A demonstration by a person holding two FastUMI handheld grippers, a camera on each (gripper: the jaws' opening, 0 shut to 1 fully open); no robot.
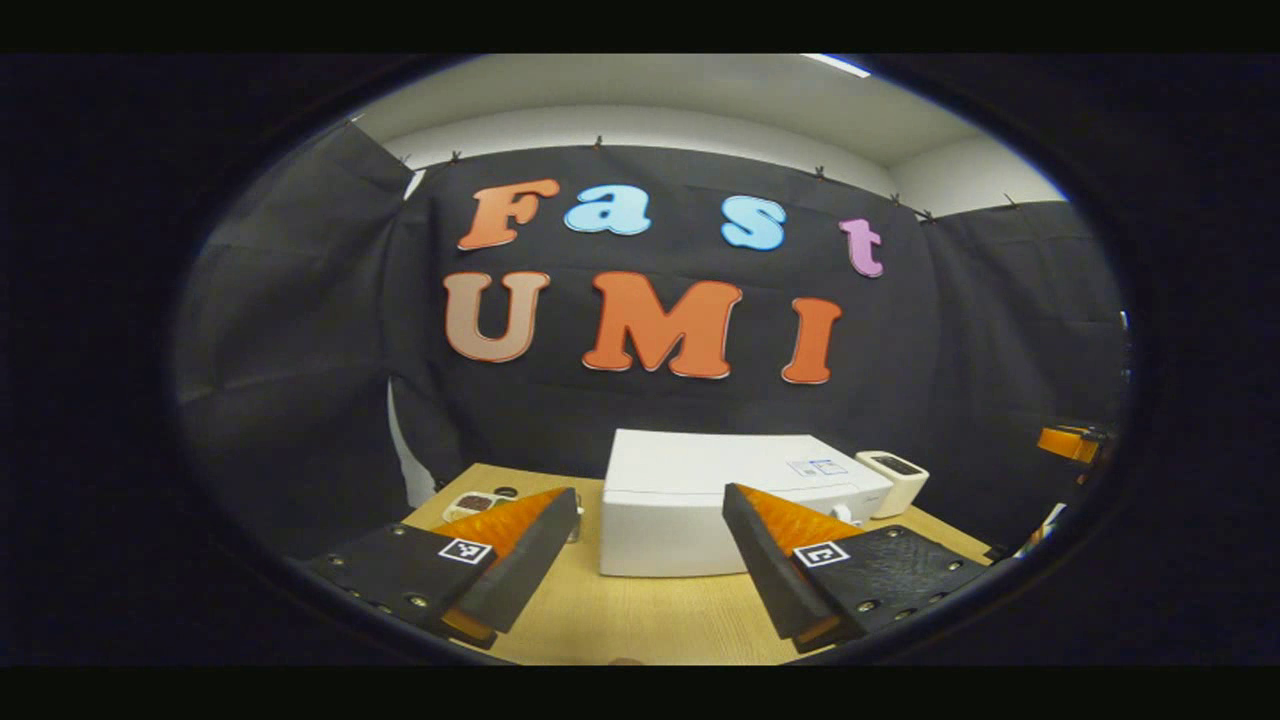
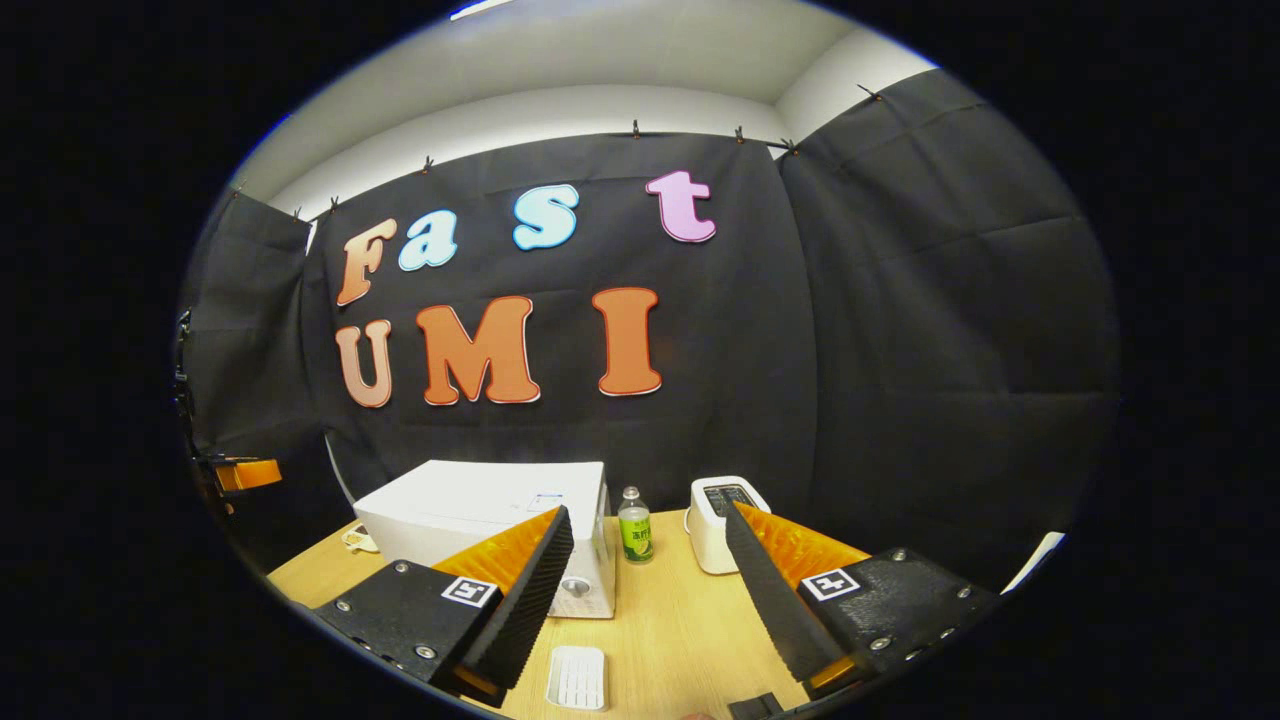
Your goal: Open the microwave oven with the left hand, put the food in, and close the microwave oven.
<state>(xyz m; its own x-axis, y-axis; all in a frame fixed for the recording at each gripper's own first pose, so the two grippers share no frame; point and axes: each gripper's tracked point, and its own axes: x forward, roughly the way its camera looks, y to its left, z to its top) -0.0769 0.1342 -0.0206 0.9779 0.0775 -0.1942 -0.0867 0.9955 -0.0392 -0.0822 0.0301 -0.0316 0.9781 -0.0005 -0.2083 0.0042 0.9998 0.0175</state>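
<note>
Fingers spread wide on left gripper (image 1: 650, 545) and right gripper (image 2: 650, 590), both empty. White microwave (image 1: 700, 500) shut on wooden table (image 1: 640, 620), at 12 o'clock ahead of left gripper, 11 o'clock from right.

Left gripper (image 1: 650, 560): held above the tabletop near its front edge, level, fingers spread wide, nothing between them. Right gripper (image 2: 650, 590): same pose above the front edge, fingers wide apart, holding nothing.
</note>
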